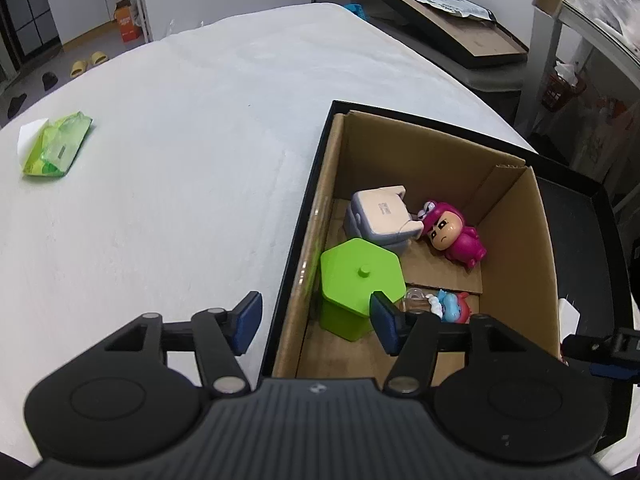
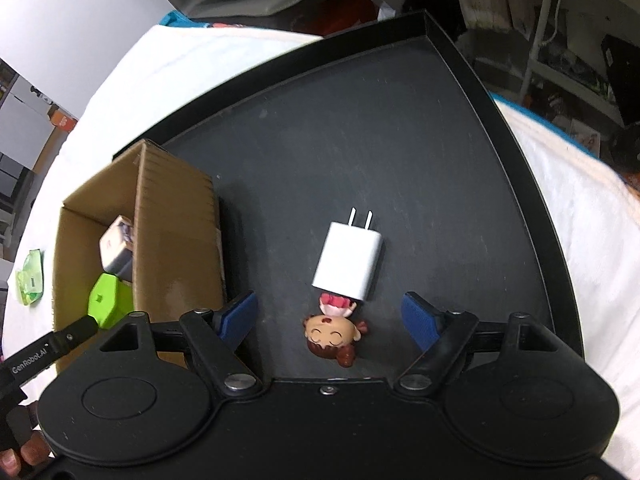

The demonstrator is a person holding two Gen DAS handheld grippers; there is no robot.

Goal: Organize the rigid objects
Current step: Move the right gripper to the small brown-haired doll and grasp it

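1. Left wrist view: left gripper (image 1: 316, 322) hangs over the near-left corner of the cardboard box (image 1: 516, 216), jaws apart, holding nothing. Green hexagonal container (image 1: 358, 286) stands upright just past the fingers, near the right one. Beyond it lie a grey-white toy (image 1: 384, 220) and a pink figurine (image 1: 452, 236); a small blue-red toy (image 1: 450, 306) sits near right.
2. Right wrist view: right gripper (image 2: 330, 320) is over the black tray (image 2: 440, 140), jaws wide apart, empty. Girl figurine (image 2: 334, 330) lies between the fingers, head near, long axis running near-far. White charger (image 2: 348, 264) touches its far end, prongs pointing far.
3. Judgement: right arm is nearer; figurine is lined up for a straight descent and squeeze across its width.
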